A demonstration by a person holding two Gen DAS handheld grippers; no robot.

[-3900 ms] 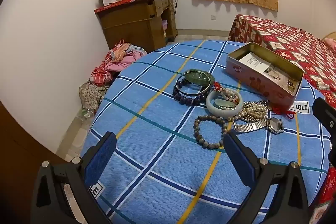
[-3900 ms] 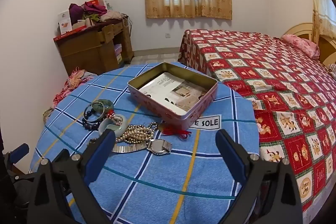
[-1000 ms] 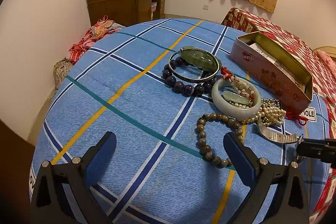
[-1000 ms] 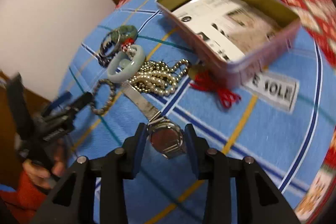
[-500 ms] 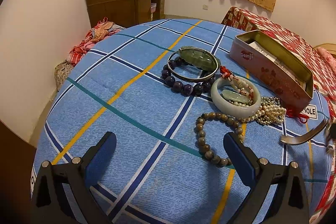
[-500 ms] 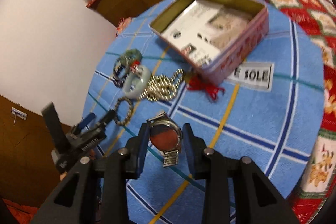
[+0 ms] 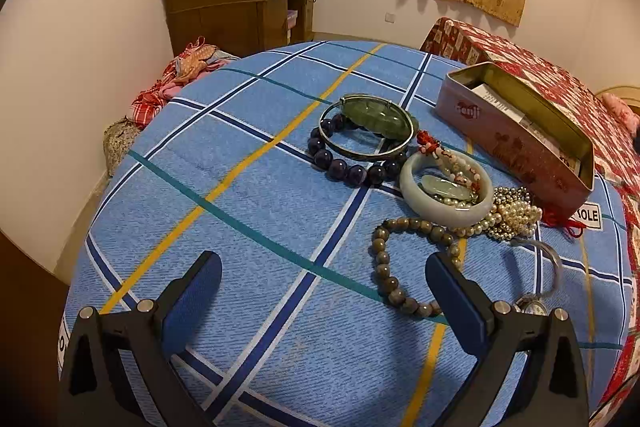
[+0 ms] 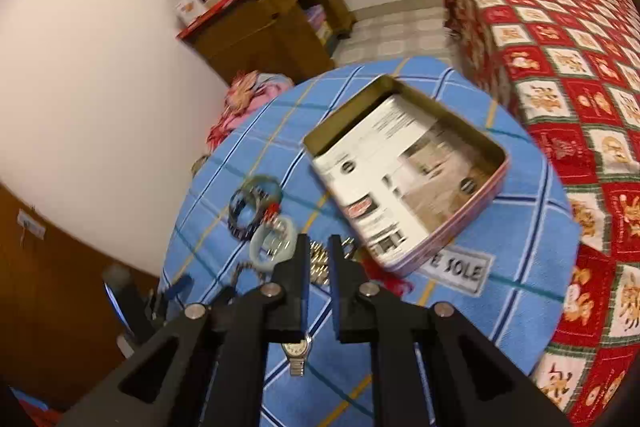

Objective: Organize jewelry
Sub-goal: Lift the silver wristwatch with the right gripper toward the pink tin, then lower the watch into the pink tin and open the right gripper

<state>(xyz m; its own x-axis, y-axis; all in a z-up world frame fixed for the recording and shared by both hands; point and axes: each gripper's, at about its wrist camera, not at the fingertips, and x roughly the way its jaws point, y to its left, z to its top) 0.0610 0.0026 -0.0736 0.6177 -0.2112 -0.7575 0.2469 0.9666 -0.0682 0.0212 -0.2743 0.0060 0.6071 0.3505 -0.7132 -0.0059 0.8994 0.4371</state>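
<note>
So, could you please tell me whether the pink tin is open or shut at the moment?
Open: the tin has no lid on it, and printed paper lies inside; no jewelry shows in it.

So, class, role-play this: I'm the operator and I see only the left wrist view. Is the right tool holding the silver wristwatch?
Observer: No. The right tool has just been closing. Its jaws stand a narrow gap apart with nothing between them.
Operator: Where is the watch, then?
Observer: The silver wristwatch shows beneath the tool, outside its pads, with its dial facing the camera.
Operator: Is anything in the tin yet?
Observer: The pink rectangular metal tin holds only printed paper, no jewelry.
</note>
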